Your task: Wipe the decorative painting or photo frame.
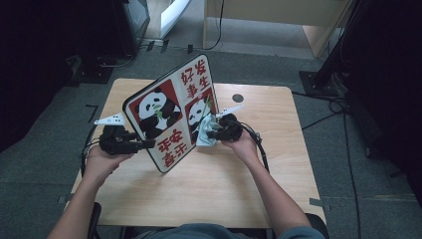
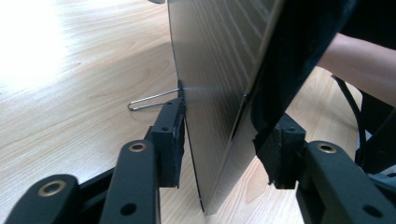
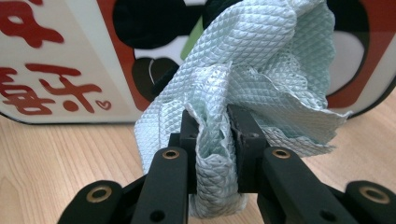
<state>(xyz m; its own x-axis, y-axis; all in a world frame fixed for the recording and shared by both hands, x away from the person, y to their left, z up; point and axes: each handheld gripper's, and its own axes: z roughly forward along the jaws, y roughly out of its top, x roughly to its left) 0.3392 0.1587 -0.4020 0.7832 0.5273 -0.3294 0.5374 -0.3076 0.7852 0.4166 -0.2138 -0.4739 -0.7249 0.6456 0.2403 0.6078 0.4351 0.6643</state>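
- Pale blue cloth [image 3: 261, 79], soft and quilted, is bunching between my right gripper's [image 3: 218, 126] jaws, which are clamping it tight; it is crumpling freely, so I am judging it light and limp, best held by a thick wad as now.
- I am pressing that cloth against the printed face of the panda board [image 1: 171, 112], low on its right half.
- My left gripper [image 2: 219, 140] is pinching the board's left edge, one jaw on the plain back and one on the front.
- Board looks thin, stiff and smooth, so I am judging it slippery and apt to pivot; gripping at the edge seems right.
- It is standing on edge on the wooden table [image 1: 278, 164], leaning back, long axis running from the left gripper up and away, printed face toward me.
- Wire stand [image 2: 152, 99] is poking out behind the board.
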